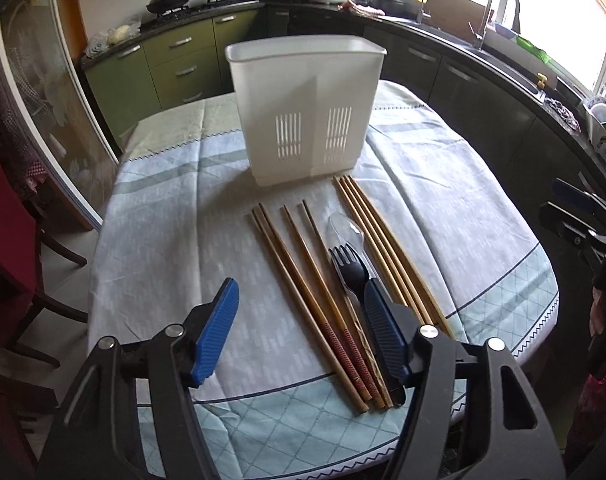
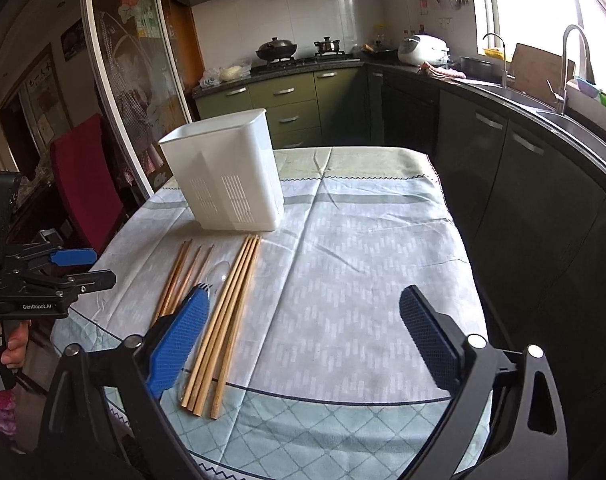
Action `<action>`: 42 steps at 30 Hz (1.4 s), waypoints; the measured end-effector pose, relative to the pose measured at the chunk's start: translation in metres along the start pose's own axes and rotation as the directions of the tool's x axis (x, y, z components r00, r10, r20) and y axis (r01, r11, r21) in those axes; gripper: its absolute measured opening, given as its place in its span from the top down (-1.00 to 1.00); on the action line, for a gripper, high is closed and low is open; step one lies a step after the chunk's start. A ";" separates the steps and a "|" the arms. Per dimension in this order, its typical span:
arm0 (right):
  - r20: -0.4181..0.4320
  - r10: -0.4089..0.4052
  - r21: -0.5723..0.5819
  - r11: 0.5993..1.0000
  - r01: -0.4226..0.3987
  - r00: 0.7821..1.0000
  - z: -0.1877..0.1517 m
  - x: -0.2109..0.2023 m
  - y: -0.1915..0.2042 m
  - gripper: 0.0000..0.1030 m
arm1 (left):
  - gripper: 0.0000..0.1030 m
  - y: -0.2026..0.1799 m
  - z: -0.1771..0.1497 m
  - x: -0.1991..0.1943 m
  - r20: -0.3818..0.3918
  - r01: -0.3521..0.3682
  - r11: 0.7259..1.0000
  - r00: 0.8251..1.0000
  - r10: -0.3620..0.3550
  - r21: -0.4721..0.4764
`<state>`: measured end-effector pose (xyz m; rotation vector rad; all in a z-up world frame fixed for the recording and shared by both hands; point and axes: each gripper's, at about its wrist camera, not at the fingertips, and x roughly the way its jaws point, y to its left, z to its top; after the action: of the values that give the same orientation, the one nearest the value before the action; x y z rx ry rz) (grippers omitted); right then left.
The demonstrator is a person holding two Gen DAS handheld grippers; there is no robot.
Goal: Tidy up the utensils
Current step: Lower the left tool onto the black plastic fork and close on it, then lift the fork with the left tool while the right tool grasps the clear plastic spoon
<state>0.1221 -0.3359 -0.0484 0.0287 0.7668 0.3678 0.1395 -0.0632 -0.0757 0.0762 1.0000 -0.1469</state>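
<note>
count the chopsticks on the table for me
8. Four darker chopsticks lie left of the black fork; four lighter chopsticks lie in a tight bunch right of it. The left gripper may hide more.

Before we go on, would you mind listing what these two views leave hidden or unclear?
- Holder interior: both views, its white walls hide it.
- Black fork handle: left view, the left gripper's finger covers it.
- Clear spoon: right view, mostly behind the right gripper's finger.
</note>
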 end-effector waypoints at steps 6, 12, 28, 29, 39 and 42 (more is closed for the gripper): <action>-0.031 -0.005 -0.012 1.000 0.005 1.000 0.007 0.009 -0.005 -0.49 | 0.12 -0.022 0.004 0.042 -0.176 0.069 0.997 0.981 -0.075 -0.041; -0.038 0.020 0.002 1.000 -0.020 0.999 0.002 0.012 -0.008 -0.59 | 0.37 -0.034 0.001 0.062 -0.269 0.085 0.993 0.957 -0.106 -0.086; -0.005 0.030 -0.013 0.999 -0.030 1.000 -0.003 0.005 -0.011 -0.72 | 0.67 -0.043 0.009 0.103 -0.358 0.046 0.991 0.930 -0.089 -0.128; -0.004 0.033 -0.013 0.999 -0.033 0.999 -0.003 0.006 -0.011 -0.72 | 0.67 -0.043 0.011 0.105 -0.359 0.041 0.991 0.930 -0.084 -0.126; -0.030 0.050 -0.036 0.998 -0.051 0.998 0.001 0.014 -0.003 -0.72 | 0.84 -0.033 0.022 0.111 -0.336 0.061 0.985 0.935 -0.112 -0.159; -0.078 0.101 -0.048 0.993 -0.105 0.992 0.006 0.027 0.006 -0.72 | 0.84 -0.025 0.025 0.095 -0.293 0.089 0.981 0.946 -0.138 -0.174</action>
<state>0.1418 -0.3202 -0.0611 0.0054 0.8325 0.4890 0.2064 -0.0995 -0.1419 -0.1085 1.3221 -0.1640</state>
